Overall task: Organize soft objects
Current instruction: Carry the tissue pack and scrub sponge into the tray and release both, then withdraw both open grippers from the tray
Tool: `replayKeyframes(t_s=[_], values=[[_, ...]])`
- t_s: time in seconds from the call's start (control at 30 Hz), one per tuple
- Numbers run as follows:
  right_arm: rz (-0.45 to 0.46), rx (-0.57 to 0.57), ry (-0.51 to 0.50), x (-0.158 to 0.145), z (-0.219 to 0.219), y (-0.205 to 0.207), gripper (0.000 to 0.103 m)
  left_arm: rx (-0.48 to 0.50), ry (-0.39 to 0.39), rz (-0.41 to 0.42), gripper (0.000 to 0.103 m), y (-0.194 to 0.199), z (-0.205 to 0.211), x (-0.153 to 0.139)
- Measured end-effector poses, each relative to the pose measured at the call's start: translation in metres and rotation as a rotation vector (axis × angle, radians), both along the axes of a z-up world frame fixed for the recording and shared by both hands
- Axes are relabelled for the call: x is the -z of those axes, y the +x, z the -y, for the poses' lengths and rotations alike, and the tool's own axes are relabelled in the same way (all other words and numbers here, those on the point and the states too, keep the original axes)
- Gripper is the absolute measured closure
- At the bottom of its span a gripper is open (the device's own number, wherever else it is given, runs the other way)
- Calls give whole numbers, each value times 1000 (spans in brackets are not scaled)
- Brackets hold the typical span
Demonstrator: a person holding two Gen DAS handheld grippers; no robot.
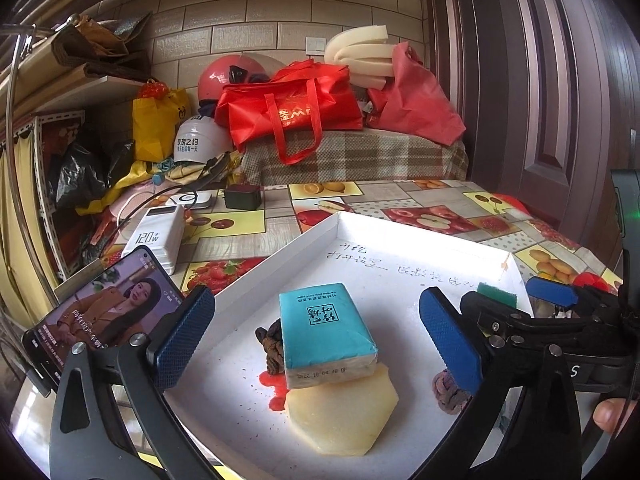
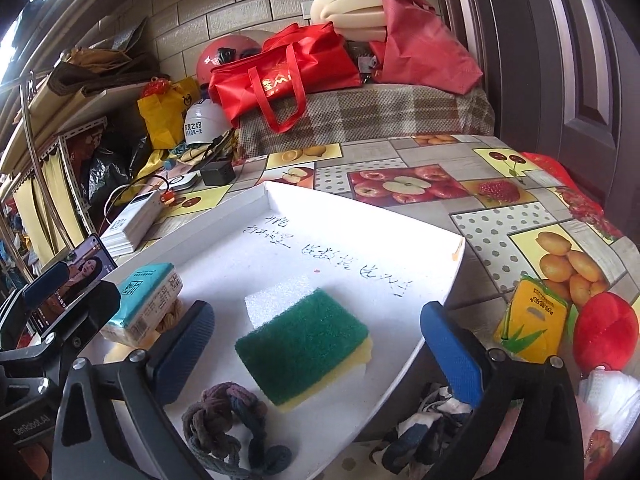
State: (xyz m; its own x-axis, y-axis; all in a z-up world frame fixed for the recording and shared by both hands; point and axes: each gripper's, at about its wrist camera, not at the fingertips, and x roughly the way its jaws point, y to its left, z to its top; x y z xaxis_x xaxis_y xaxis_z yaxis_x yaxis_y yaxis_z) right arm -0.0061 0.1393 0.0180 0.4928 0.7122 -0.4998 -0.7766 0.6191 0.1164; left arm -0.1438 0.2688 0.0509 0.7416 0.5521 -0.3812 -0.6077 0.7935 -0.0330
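Hovering over the shallow white cardboard tray [image 1: 400, 240], your left gripper [image 1: 320, 344] has its jaws spread wide and empty around the teal-wrapped tissue pack [image 1: 326, 330], which lies on a pale yellow foam block [image 1: 340, 412]. Your right gripper [image 2: 320, 352] is likewise wide apart and empty, framing the green-topped yellow scouring sponge [image 2: 304, 340] in the tray beside a knotted dark fabric rope [image 2: 224, 420].

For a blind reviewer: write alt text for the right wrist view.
The open right gripper hovers over a white tray holding a green-and-yellow sponge, a knotted fabric rope and a teal tissue pack. To the tray's right, on the fruit-print tablecloth, lie a yellow packet and a red plush toy.
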Motion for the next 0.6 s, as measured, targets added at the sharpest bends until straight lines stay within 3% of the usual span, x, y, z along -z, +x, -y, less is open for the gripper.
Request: replayKeyframes(t_s=[0.6], values=[[80,9,61,-7,10,-14,0,-62,60,62,0,-13,9,-5]])
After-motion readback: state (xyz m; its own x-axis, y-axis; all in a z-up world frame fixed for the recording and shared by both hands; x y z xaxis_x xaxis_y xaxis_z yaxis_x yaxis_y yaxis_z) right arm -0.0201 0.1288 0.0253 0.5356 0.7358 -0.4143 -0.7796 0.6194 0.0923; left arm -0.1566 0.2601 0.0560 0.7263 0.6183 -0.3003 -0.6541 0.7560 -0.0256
